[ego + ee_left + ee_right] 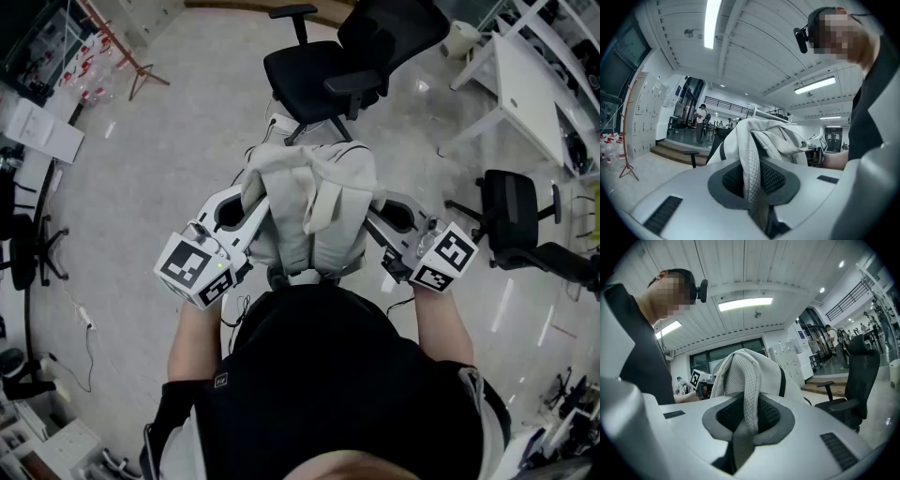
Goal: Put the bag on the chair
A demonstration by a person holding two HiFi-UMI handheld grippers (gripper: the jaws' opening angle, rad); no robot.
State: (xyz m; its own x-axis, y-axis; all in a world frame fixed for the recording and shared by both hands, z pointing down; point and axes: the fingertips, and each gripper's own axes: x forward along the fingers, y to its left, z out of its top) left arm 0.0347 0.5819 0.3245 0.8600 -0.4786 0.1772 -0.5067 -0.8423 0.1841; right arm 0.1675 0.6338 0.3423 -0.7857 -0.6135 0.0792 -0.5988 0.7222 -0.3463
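A pale grey backpack (309, 202) hangs in the air in front of me, held up between both grippers. My left gripper (246, 208) is shut on one mesh shoulder strap (752, 178), which runs down between its jaws. On the other side, my right gripper (380, 211) is shut on the second strap (743, 413). The black office chair (323, 70) stands just beyond the bag on the light floor, its seat empty. The same chair (855, 380) appears to the right in the right gripper view. The bag's body (764, 136) fills the middle of the left gripper view.
A second black chair (516, 220) stands to the right, below a white desk (525, 84). Another chair (23, 244) sits at the left edge, and a power strip with cable (84, 319) lies on the floor. A red-legged rack (131, 56) stands far left.
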